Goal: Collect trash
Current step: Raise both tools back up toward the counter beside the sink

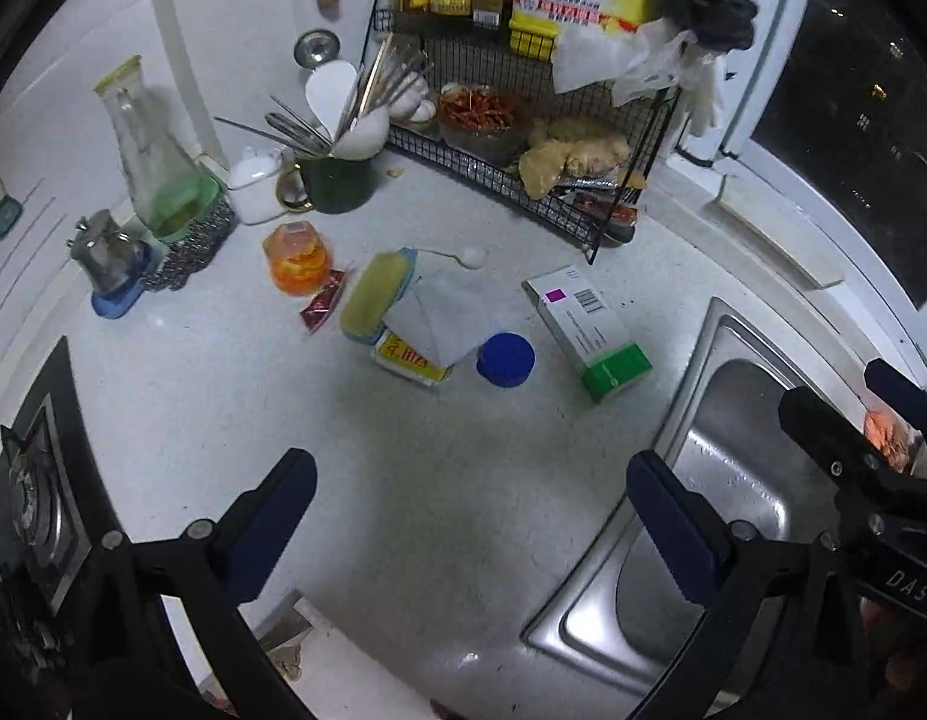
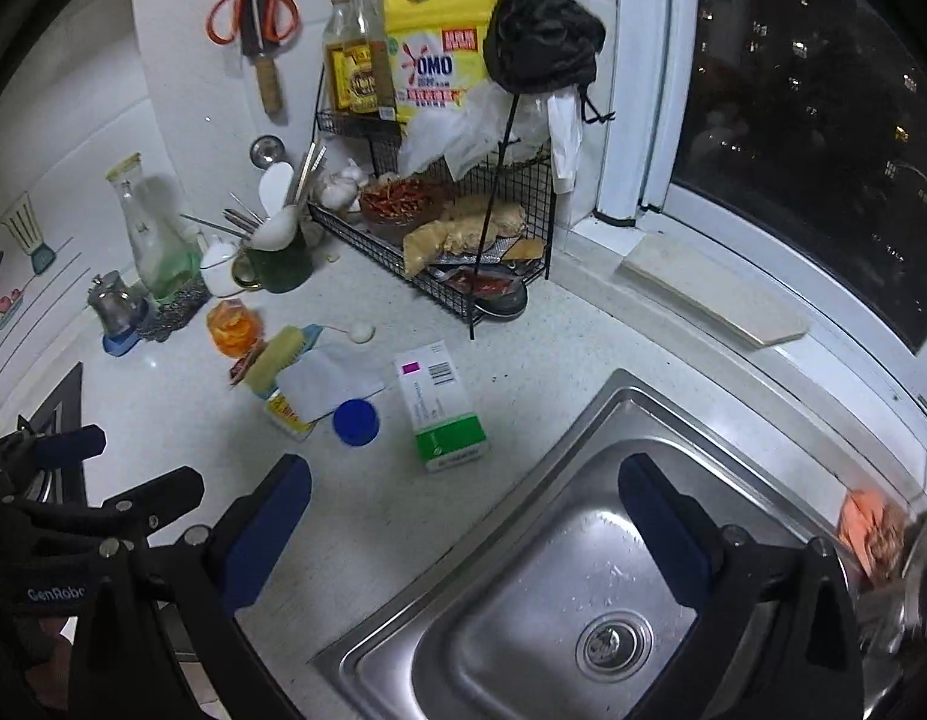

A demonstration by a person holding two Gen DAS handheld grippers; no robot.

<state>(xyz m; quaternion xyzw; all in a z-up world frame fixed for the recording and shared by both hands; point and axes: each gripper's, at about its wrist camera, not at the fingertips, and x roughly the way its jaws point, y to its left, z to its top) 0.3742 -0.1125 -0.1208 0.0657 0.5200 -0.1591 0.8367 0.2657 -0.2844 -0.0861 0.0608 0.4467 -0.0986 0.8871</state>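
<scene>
Litter lies on the white counter (image 1: 403, 480): a white and green carton (image 1: 586, 330) (image 2: 442, 408), a blue cap (image 1: 505, 360) (image 2: 356, 422), a white paper (image 1: 448, 315) (image 2: 325, 381) over a yellow packet (image 1: 410, 363) (image 2: 288, 411), a red sachet (image 1: 325, 300) (image 2: 244, 365), a yellow sponge (image 1: 379, 291) (image 2: 276, 359). My left gripper (image 1: 470, 510) is open and empty above bare counter, short of the litter. My right gripper (image 2: 464, 510) is open and empty over the sink's left rim.
A steel sink (image 2: 553, 600) (image 1: 721, 480) is at the right. A wire rack (image 1: 523, 144) (image 2: 451, 252) with chillies and ginger stands at the back. A green mug of utensils (image 1: 337, 177), a glass jug (image 1: 154, 168), an orange jar (image 1: 296, 258) and a stove (image 1: 37, 510) are at the left.
</scene>
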